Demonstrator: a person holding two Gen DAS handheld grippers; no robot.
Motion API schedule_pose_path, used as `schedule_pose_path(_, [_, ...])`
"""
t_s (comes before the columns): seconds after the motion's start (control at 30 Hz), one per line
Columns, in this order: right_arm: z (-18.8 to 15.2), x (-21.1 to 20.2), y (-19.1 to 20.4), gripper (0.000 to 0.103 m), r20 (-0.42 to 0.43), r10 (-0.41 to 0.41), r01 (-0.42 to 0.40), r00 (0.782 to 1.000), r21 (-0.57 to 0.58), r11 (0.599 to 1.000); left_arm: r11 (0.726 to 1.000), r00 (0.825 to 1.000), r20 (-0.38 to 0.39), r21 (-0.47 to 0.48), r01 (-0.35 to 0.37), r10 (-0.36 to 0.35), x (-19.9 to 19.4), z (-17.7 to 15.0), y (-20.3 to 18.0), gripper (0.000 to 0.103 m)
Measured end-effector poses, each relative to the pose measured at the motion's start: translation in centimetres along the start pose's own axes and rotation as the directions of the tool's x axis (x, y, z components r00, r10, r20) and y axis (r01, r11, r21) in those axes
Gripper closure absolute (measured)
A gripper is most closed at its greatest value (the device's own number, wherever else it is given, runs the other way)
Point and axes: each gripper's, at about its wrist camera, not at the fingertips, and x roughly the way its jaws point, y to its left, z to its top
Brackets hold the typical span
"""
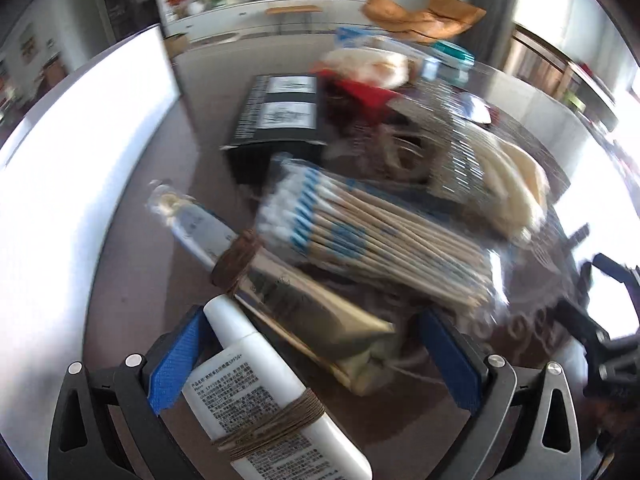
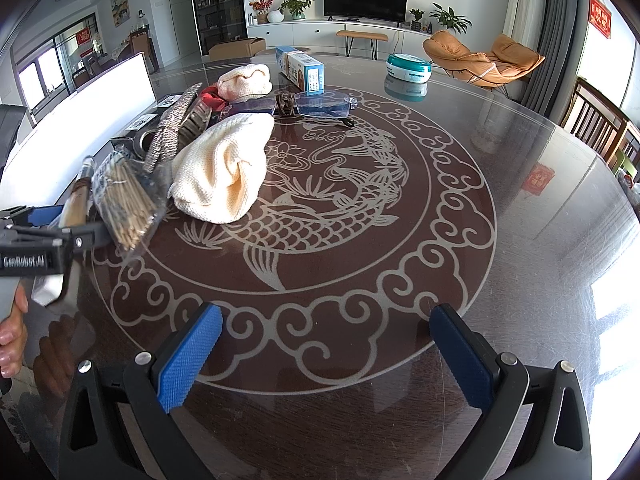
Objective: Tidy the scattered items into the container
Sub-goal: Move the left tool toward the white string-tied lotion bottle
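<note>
My left gripper (image 1: pixel 312 332) hovers low over the pile, its jaws spread wide. Between its blue pads lies a white tube (image 1: pixel 256 396) tied with brown string to a gold tube (image 1: pixel 316 308). The white tube touches the left pad. A clear bag of cotton swabs (image 1: pixel 360 236) rests just beyond; the view is blurred. The swab bag (image 2: pixel 124 196) leans over the left gripper (image 2: pixel 86 236) in the right wrist view. A long white box (image 2: pixel 100 80), apparently the container, stands at the far left. My right gripper (image 2: pixel 326 356) is open over the patterned table (image 2: pixel 460 208), holding nothing.
A cream cloth (image 2: pixel 224 172), a second cloth (image 2: pixel 246 80), glasses (image 2: pixel 316 106), a blue-white carton (image 2: pixel 304 68), a metal mesh piece (image 2: pixel 172 128) and a red item (image 2: pixel 212 98) crowd the left. A teal round box (image 2: pixel 408 68) sits far back. A black labelled box (image 1: pixel 280 120) lies beside the white box.
</note>
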Motion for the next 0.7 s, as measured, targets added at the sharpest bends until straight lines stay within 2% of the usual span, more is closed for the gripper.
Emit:
schedule_pose_path(0.07, [0.1,0.1,0.0,0.000,0.000,-0.001,0.001,1.000,0.000,1.000,1.000,1.000,0.018,-0.008,0.004,-0.004,-1.1,-1.4,0.4,0.000])
schedule_pose_path(0.23, [0.1,0.1,0.0,0.000,0.000,-0.002,0.002,1.000,0.000,1.000,0.985,0.997,0.052,-0.163,0.056,-0.048,-4.1,-5.3,4.0,0.000])
schedule_pose_path(0.37, [0.0,0.1,0.0,0.000,0.000,-0.002,0.002,1.000,0.000,1.000,0.976,0.995,0.054,-0.200,0.088,-0.078,-5.2,-7.0,4.5,0.000])
schedule_pose_path(0.47, [0.0,0.1,0.0,0.000,0.000,-0.003,0.003,1.000,0.001,1.000,0.983,0.999,0.040,-0.178,0.042,-0.035,-5.1,-7.5,3.5,0.000])
schedule_pose_path(0.6, [0.0,0.1,0.0,0.000,-0.001,-0.005,0.005,1.000,0.004,1.000,0.978,1.000,0.018,-0.208,-0.007,0.011,-4.1,-6.7,2.8,0.000])
schedule_pose_path(0.7, [0.0,0.2,0.0,0.000,0.000,-0.007,0.007,1.000,0.007,1.000,0.982,0.996,0.011,-0.171,-0.085,0.088,-3.3,-6.3,2.1,0.000])
